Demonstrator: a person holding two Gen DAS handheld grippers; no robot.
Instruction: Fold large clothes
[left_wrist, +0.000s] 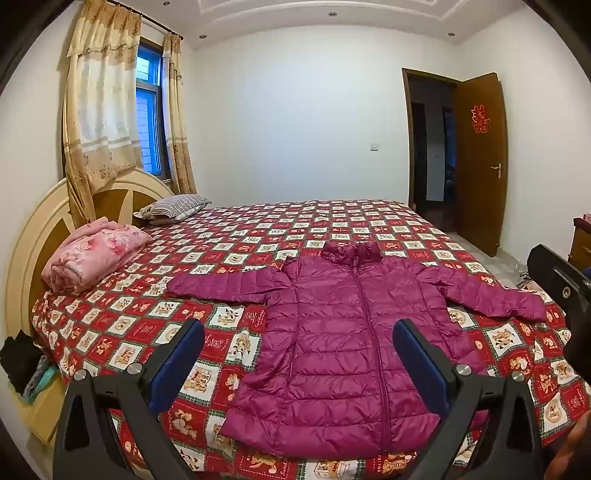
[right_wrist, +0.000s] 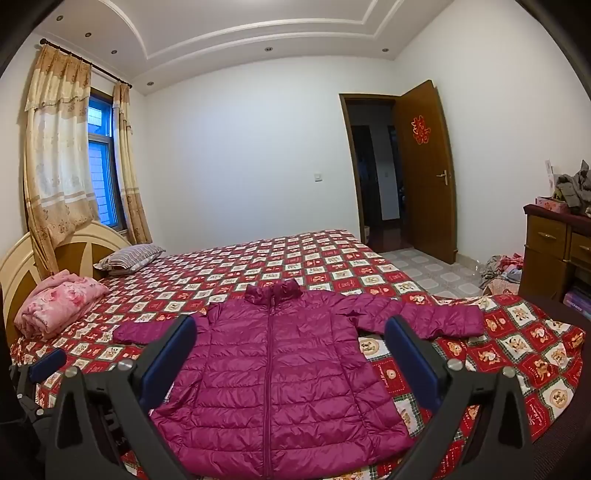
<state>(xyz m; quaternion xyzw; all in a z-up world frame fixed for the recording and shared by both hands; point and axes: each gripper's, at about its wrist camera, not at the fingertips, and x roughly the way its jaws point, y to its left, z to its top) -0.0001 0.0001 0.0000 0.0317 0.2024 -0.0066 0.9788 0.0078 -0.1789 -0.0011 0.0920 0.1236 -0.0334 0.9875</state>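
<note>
Nearest the cameras, both tongs are hovering spread and empty: left gripper (left_wrist: 298, 356), right gripper (right_wrist: 290, 352). Ahead, the purple jacket (left_wrist: 343, 332) is lying flat, zipped, on the bed (left_wrist: 258, 225), long axis running hem-near to collar-far. Each sleeve is sticking out sideways, one nearer each gripper.

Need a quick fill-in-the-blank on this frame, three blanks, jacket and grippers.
1. The purple jacket lies flat on the ____.
2. Its zip is ____ up to the collar.
3. Both the left hand-held gripper and the right hand-held gripper are ____, holding nothing.

Missing words: bed; closed; open
</note>
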